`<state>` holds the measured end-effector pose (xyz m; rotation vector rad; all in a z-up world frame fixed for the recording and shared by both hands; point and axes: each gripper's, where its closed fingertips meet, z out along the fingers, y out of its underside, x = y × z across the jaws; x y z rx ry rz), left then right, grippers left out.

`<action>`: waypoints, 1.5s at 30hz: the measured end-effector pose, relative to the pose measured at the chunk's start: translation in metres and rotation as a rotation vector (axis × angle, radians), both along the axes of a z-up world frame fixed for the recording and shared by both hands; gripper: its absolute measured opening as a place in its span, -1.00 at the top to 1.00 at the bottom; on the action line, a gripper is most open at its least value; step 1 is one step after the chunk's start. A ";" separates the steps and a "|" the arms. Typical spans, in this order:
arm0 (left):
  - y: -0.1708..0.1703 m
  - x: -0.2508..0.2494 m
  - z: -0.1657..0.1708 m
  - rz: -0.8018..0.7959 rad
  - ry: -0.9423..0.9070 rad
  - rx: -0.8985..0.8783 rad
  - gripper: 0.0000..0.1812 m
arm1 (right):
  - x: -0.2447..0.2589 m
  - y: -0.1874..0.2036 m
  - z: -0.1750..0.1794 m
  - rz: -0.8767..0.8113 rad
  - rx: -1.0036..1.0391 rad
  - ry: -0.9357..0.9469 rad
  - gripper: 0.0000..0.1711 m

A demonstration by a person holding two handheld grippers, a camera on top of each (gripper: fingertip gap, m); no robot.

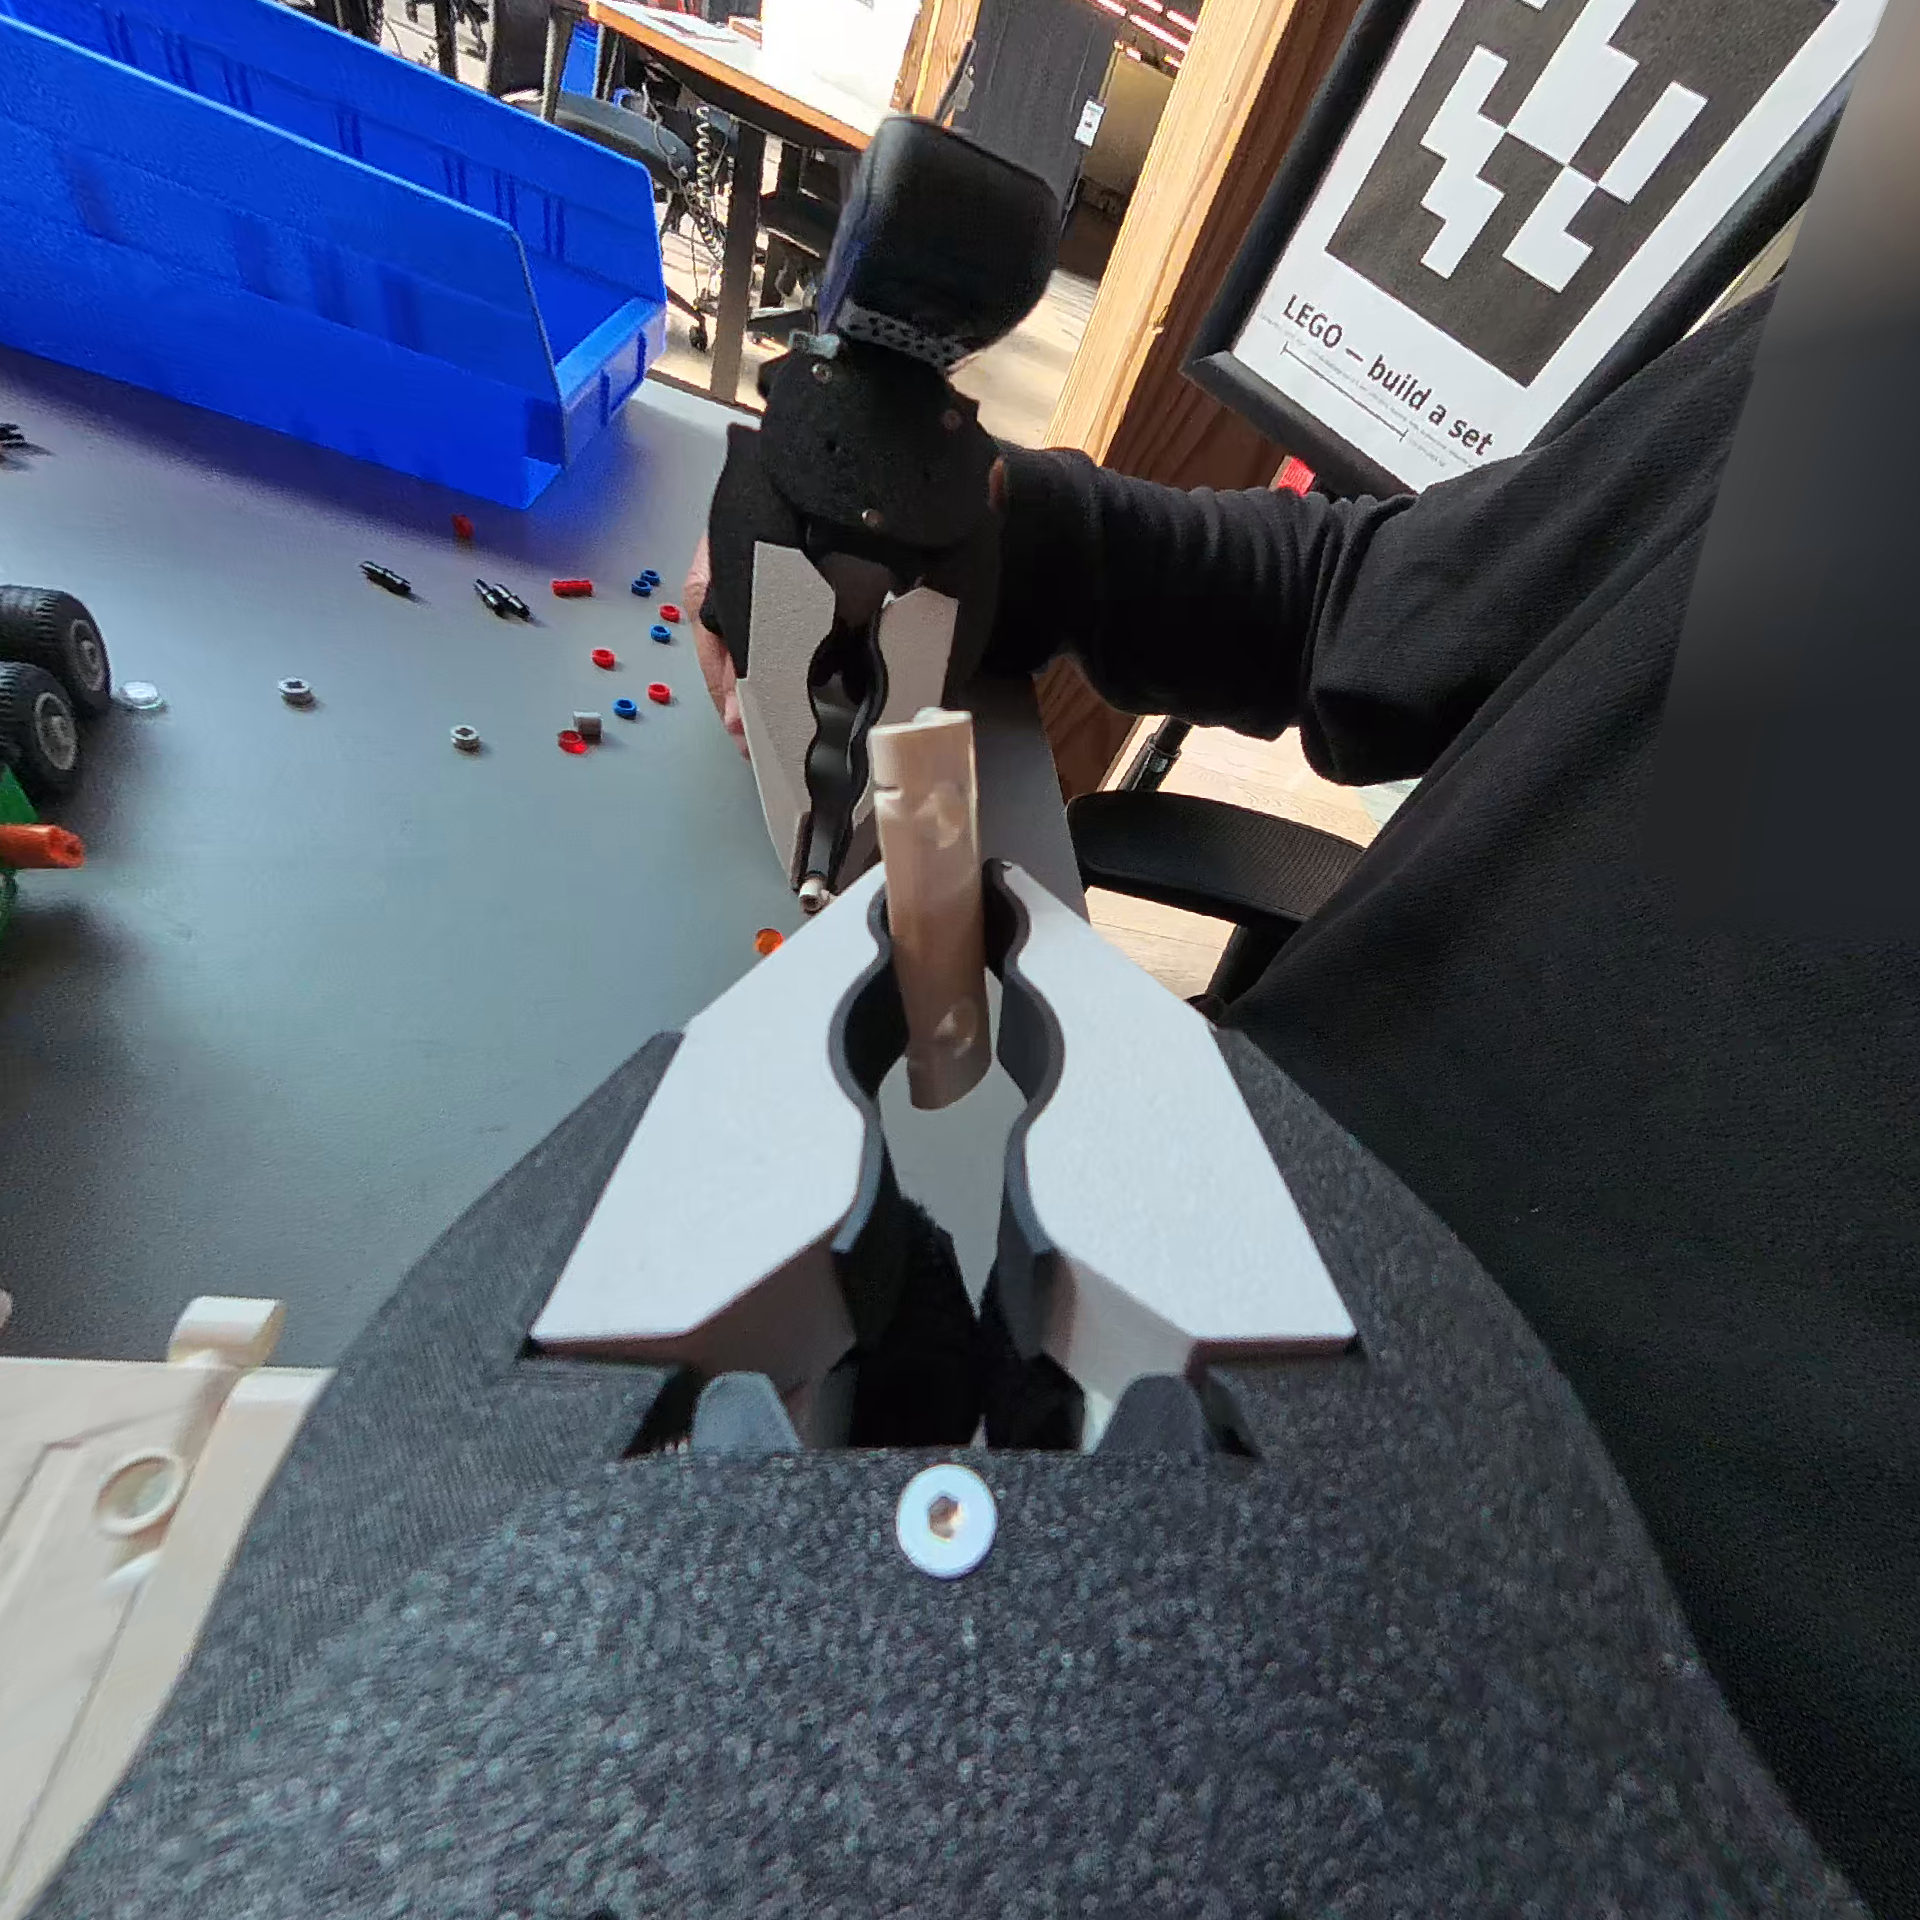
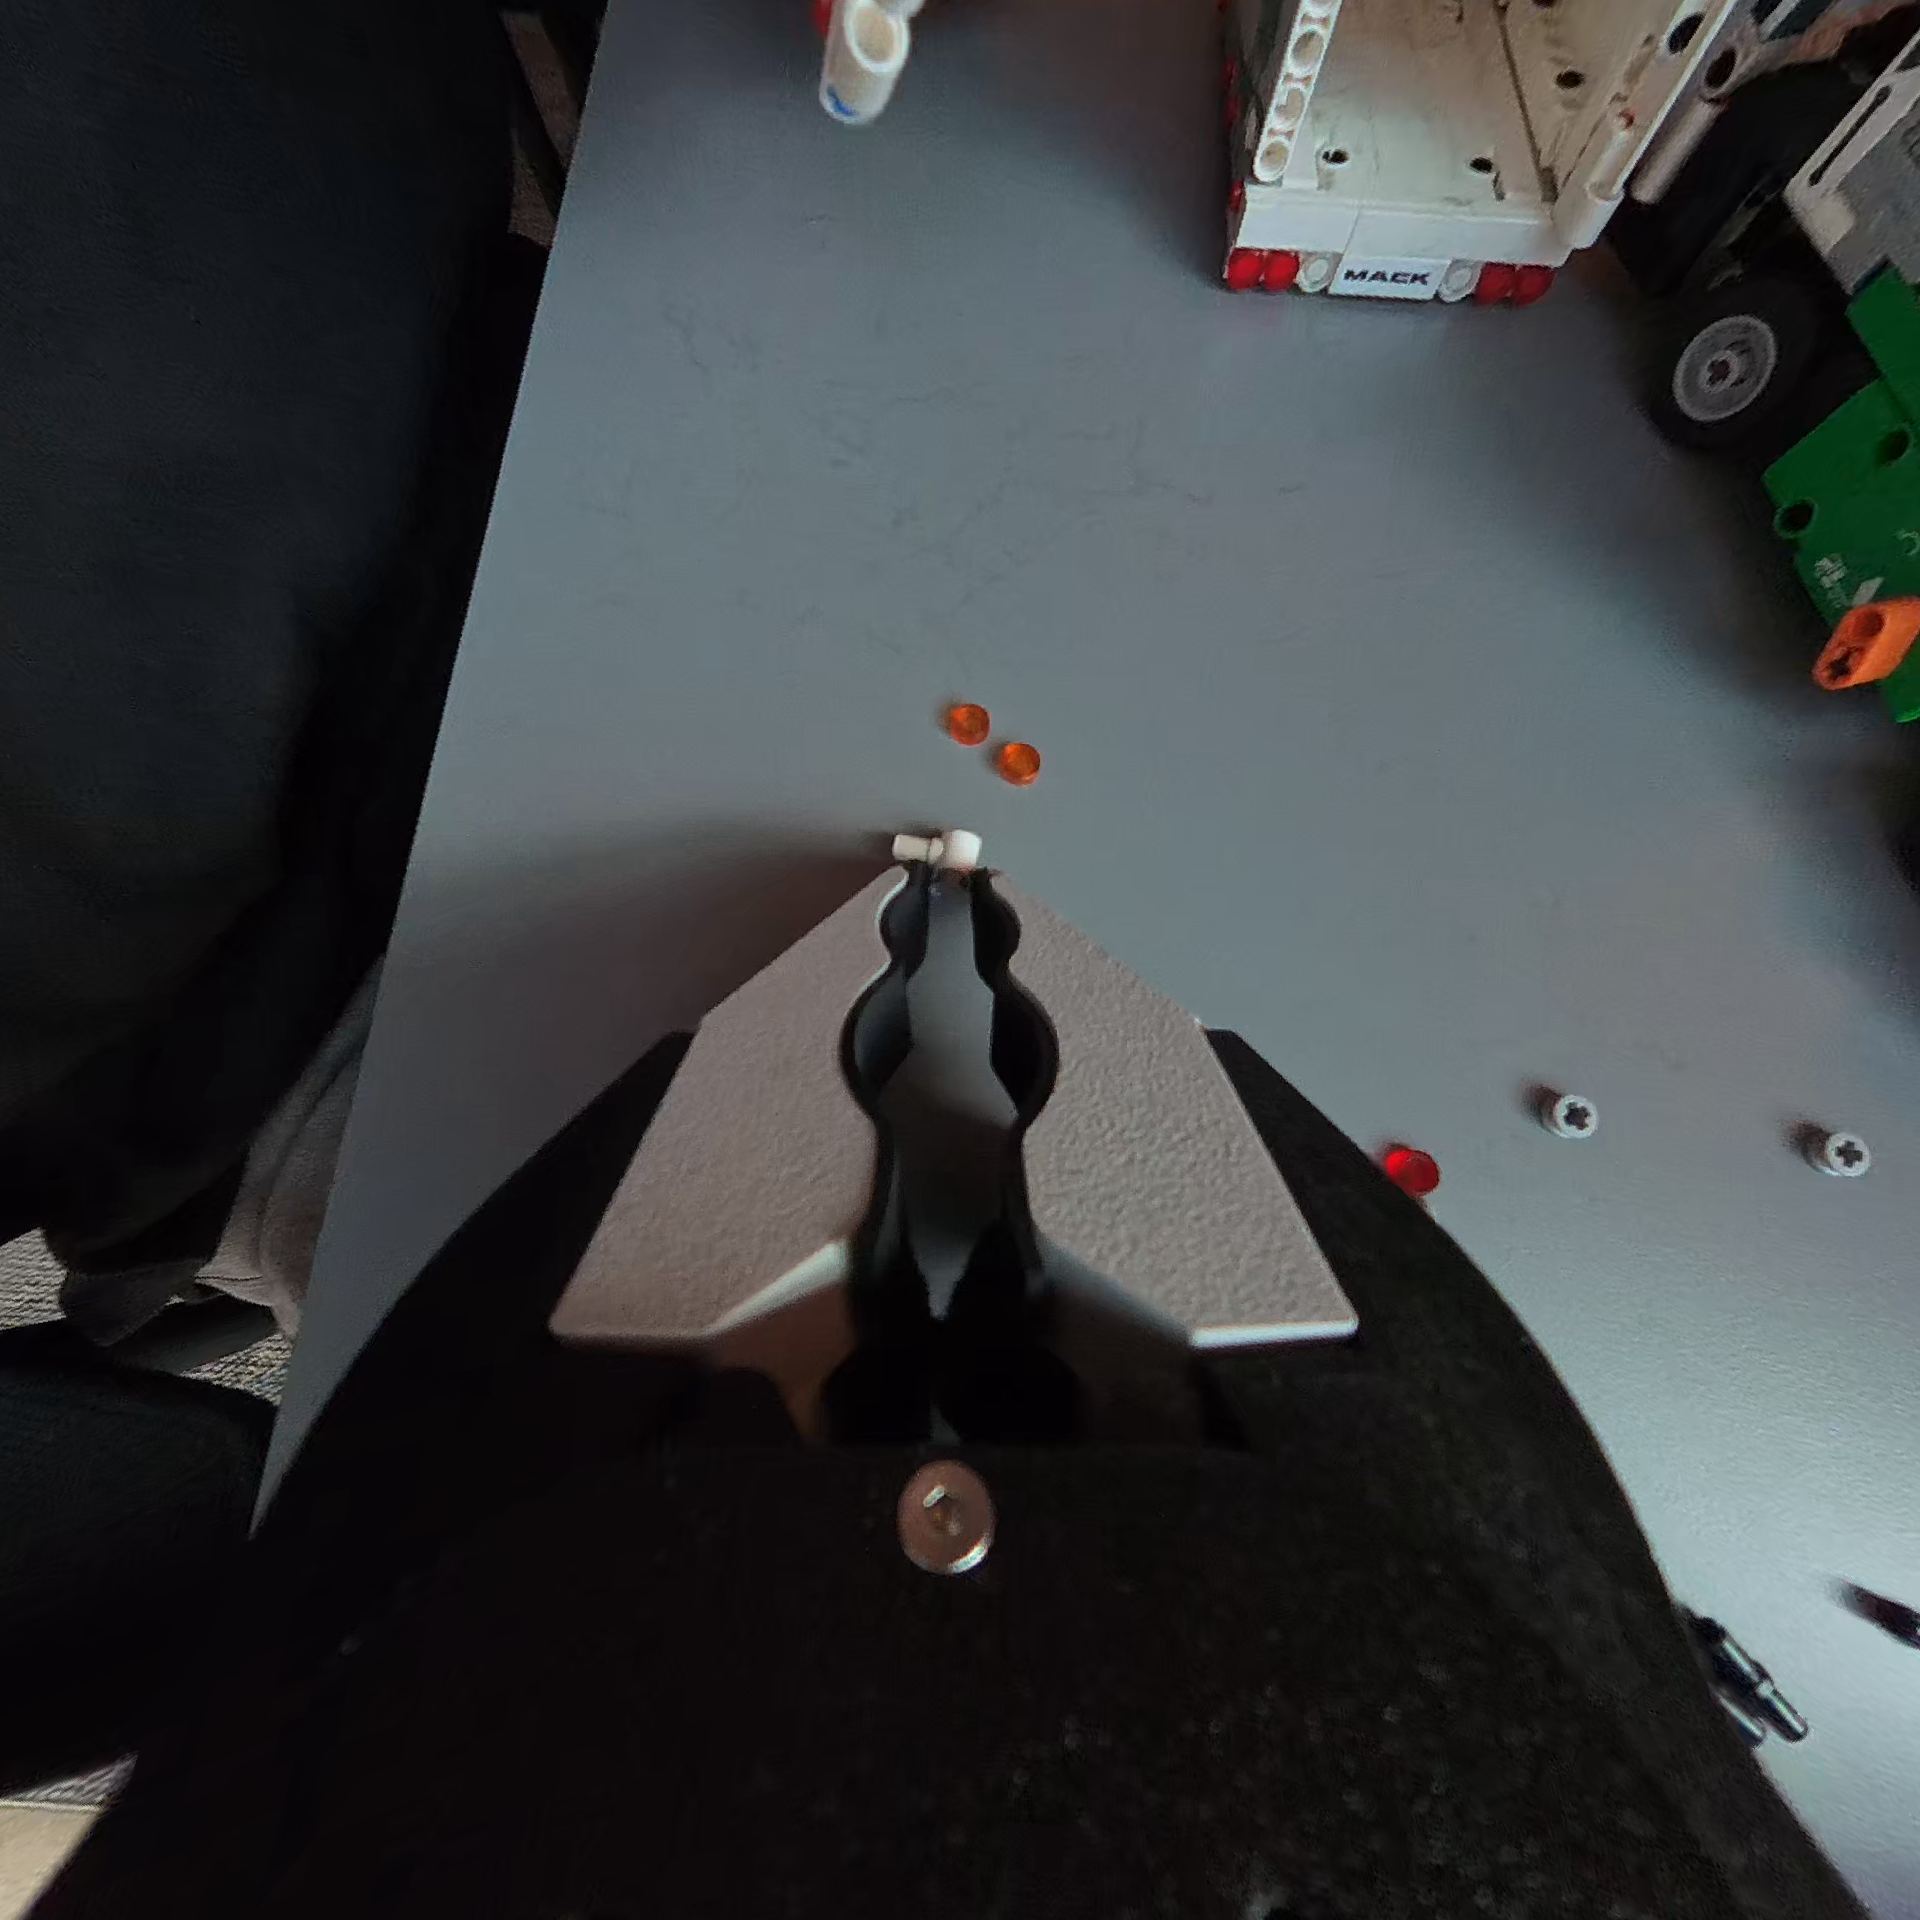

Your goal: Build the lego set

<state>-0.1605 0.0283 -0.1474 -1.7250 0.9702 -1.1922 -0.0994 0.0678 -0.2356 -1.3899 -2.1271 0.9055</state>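
My left gripper (image 1: 940,883) is shut on a tan Technic beam (image 1: 928,831) and holds it upright above the grey table (image 1: 312,1039). My right gripper (image 2: 940,878) is shut on a small white pin (image 2: 935,847) at its very tips, just above the table near its edge. In the left wrist view the right gripper (image 1: 821,883) points down, just left of the beam, with the white pin (image 1: 812,888) at its tip. A white truck body (image 2: 1382,156) stands at the back, with a green section (image 2: 1849,520) and wheel (image 2: 1720,369) to its right.
Two orange round studs (image 2: 992,743) lie just past the pin. A red stud (image 2: 1410,1166), grey bushes (image 2: 1564,1114) and black pins (image 2: 1756,1694) lie right. Blue bins (image 1: 312,239), scattered red and blue pieces (image 1: 623,665) and tyres (image 1: 52,644) sit left. A person in black (image 1: 1558,935) sits beside the table edge. Spacing between my two grippers at the tips: around 12 cm. About 15 cm separates my right fingertips from the green section (image 2: 1849,520).
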 end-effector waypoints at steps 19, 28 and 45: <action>-0.004 -0.039 0.015 0.461 -0.473 -0.435 0.92 | -0.087 0.000 0.083 -0.158 0.458 0.574 0.94; -0.008 -0.073 -0.007 0.590 -0.734 -0.669 0.91 | -0.136 -0.011 0.115 0.152 1.112 0.850 0.94; -0.002 -0.077 -0.018 0.667 -0.741 -0.705 0.90 | -0.141 -0.037 0.085 0.246 1.360 0.782 0.95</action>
